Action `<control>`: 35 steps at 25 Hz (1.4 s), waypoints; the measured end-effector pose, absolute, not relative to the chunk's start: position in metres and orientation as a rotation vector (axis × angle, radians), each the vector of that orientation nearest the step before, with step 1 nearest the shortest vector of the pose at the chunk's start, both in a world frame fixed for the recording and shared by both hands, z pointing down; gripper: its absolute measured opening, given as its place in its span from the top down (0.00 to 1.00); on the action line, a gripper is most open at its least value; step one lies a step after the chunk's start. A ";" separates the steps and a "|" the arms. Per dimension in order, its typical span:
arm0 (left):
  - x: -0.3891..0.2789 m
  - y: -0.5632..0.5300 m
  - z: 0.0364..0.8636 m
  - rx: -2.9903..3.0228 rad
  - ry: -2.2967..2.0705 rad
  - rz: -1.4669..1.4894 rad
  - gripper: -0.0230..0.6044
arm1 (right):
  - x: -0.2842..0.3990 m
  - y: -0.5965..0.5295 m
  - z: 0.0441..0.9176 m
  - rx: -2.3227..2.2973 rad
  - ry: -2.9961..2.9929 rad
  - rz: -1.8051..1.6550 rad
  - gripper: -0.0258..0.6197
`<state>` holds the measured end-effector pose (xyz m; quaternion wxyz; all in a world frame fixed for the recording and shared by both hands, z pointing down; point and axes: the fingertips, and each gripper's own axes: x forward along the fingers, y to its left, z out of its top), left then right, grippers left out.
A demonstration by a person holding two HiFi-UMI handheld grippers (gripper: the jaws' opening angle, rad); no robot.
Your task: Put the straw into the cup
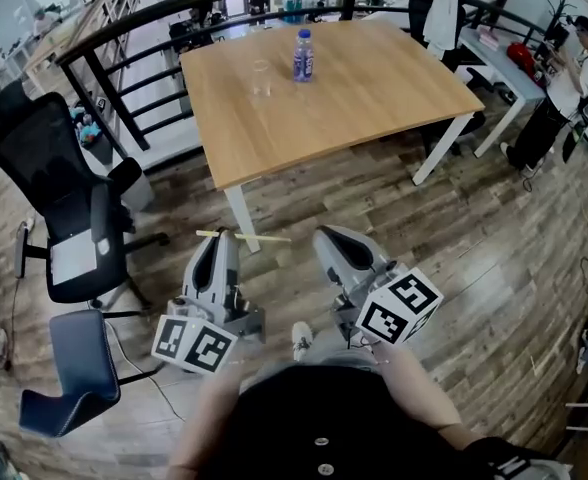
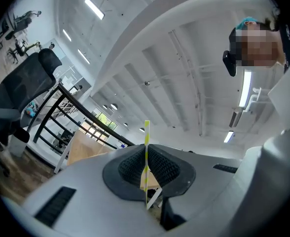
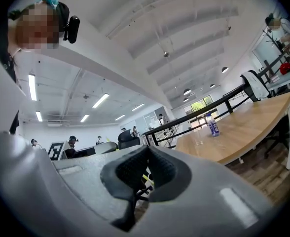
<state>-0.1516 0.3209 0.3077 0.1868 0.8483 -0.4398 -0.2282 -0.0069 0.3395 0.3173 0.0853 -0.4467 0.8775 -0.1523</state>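
Gripping the straw (image 1: 264, 238) in the left gripper (image 1: 222, 240), pads clenched on it partway along: crosswise and roughly level in the head view, upright between the dark ribbed pads in the left gripper view (image 2: 146, 147). Carrying nothing in the right gripper (image 1: 331, 240), pads pressed together with no gap visible in the right gripper view. Held low over the wooden floor (image 1: 454, 258), side by side, well short of the table (image 1: 374, 98). On that wooden tabletop, toward its far side, the clear cup (image 1: 262, 76), upright, well apart from the straw, with a blue-labelled bottle (image 1: 303, 56) just beside it to the right. Between the grippers and the cup, only the table's near edge and a white table leg (image 1: 238, 216) just past the straw. To the left, a black office chair (image 1: 59, 188) near a dark railing (image 1: 124, 38). At the far right, a person (image 1: 574, 73) standing by another desk (image 1: 499, 63).
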 end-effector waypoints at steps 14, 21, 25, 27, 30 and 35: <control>-0.095 0.242 0.325 2.345 -1.222 -0.605 0.92 | 0.056 0.261 0.331 -1.352 2.586 -0.522 0.96; -0.094 0.210 0.337 2.311 -1.251 -0.578 0.92 | 0.069 0.238 0.344 -1.385 2.565 -0.573 0.96; -0.090 0.182 0.341 2.313 -1.234 -0.572 0.92 | 0.070 0.213 0.348 -1.399 2.560 -0.581 0.96; -0.087 0.168 0.343 2.317 -1.225 -0.564 0.92 | 0.071 0.202 0.350 -1.401 2.557 -0.587 0.96; -0.083 0.146 0.346 2.319 -1.211 -0.552 0.92 | 0.072 0.180 0.354 -1.408 2.550 -0.600 0.96; -0.080 0.094 0.352 2.303 -1.187 -0.549 0.92 | 0.073 0.129 0.361 -1.418 2.545 -0.630 0.96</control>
